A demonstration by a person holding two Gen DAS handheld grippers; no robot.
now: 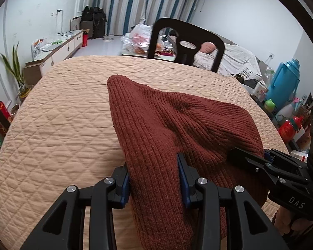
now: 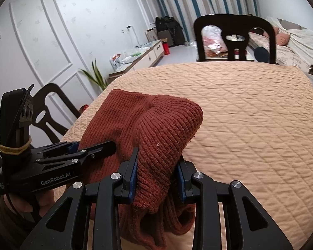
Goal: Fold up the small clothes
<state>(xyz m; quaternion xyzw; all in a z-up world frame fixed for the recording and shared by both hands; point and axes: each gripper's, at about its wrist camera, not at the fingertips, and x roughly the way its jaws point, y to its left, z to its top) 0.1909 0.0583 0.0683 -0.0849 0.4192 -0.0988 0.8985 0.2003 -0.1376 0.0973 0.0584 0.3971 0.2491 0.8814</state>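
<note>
A rust-red ribbed knit garment (image 1: 167, 125) lies bunched on the quilted tan table cover (image 1: 62, 114), its near edge lifted. My left gripper (image 1: 154, 177) is shut on a thick fold of that edge, blue pads pressing both sides. In the right wrist view my right gripper (image 2: 157, 179) is shut on another bunched fold of the same garment (image 2: 156, 125), which hangs down below the fingers. Each gripper shows in the other's view: the right gripper (image 1: 248, 158) at the garment's right side, the left gripper (image 2: 98, 148) at its left side. A hand holds each handle.
A black chair (image 1: 185, 41) stands at the table's far edge, another dark chair (image 2: 50, 112) at its left side. A blue thermos (image 1: 283, 83) and small bottles crowd a surface to the right. A cabinet (image 1: 60, 50), a plant and a bed lie beyond.
</note>
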